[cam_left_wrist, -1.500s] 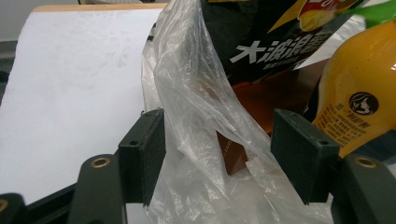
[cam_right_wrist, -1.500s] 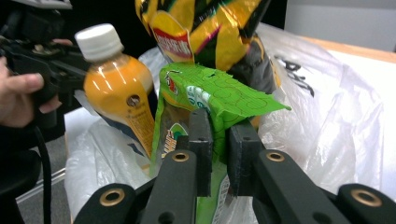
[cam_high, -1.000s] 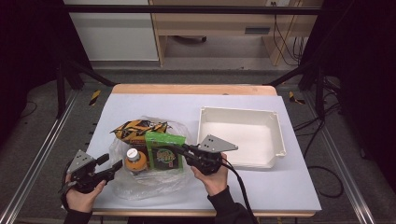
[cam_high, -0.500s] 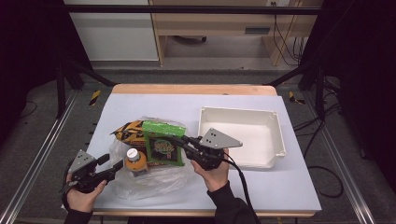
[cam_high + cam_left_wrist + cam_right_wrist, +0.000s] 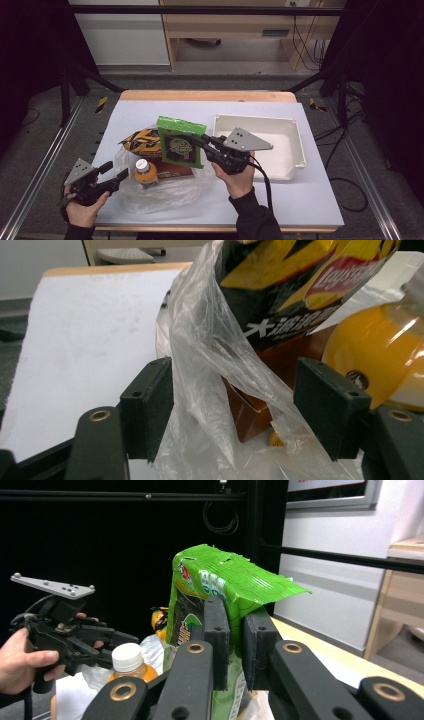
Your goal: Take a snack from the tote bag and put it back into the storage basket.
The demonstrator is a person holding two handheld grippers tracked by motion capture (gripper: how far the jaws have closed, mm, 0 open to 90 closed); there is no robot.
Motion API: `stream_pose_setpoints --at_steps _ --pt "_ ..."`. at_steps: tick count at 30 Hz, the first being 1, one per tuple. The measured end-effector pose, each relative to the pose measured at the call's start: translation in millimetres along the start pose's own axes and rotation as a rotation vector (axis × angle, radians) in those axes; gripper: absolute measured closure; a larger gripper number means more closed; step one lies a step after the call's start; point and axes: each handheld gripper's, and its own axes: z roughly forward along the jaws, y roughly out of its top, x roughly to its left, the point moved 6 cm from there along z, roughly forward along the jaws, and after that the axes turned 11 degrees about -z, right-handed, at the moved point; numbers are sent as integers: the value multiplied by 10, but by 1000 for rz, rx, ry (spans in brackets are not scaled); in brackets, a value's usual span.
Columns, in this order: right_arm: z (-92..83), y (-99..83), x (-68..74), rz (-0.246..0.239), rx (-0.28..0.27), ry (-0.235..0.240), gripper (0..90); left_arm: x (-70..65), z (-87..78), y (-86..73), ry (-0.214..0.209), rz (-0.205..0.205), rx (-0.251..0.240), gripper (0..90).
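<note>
The right gripper (image 5: 200,143) is clamped on the green snack pouch (image 5: 181,142), pads pinching the upper part of the pouch; in the right gripper view the same pouch (image 5: 220,610) stands upright between the two black jaws, its crimped top edge folded over above them. The pouch hangs clear of the table, above the open mouth of the clear plastic bag (image 5: 165,187).

The left gripper (image 5: 116,178) sits at the bag's left edge. Its jaws have just been opening further; in the left gripper view a fold of bag film (image 5: 220,390) runs between the spread pads without either pad pressing it, so the gripper is released.

Surrounding items:
- Orange juice bottle (image 5: 145,173), white cap up, inside the bag, just beside the left gripper.
- Brown box (image 5: 175,169) lying flat under the raised pouch.
- Yellow-and-black crisp packet (image 5: 142,140) at the bag's far side, touching the pouch's left edge in the high view.
- White tray (image 5: 295,145) to the right, behind the right gripper.

The bag film and crisp packet crowd the left gripper's forward line of sight
</note>
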Motion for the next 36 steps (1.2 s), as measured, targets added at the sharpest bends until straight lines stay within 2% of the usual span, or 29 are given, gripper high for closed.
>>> stream_pose_setpoints --at_steps 7,18,25,30,36 --pt "-227 11 -185 -9 9 -55 832 -19 -71 113 -5 -4 -20 276" --pt "-572 -157 -482 10 37 -147 832 -108 -109 366 -8 20 -48 224" --pt "-751 -236 -669 16 61 -201 832 -172 -89 467 -16 29 -45 216" --pt "-804 -288 -806 25 72 -235 831 -210 -33 484 -11 36 -38 215" --pt "-756 -410 -957 29 107 -268 831 -192 -8 426 -3 33 -38 223"
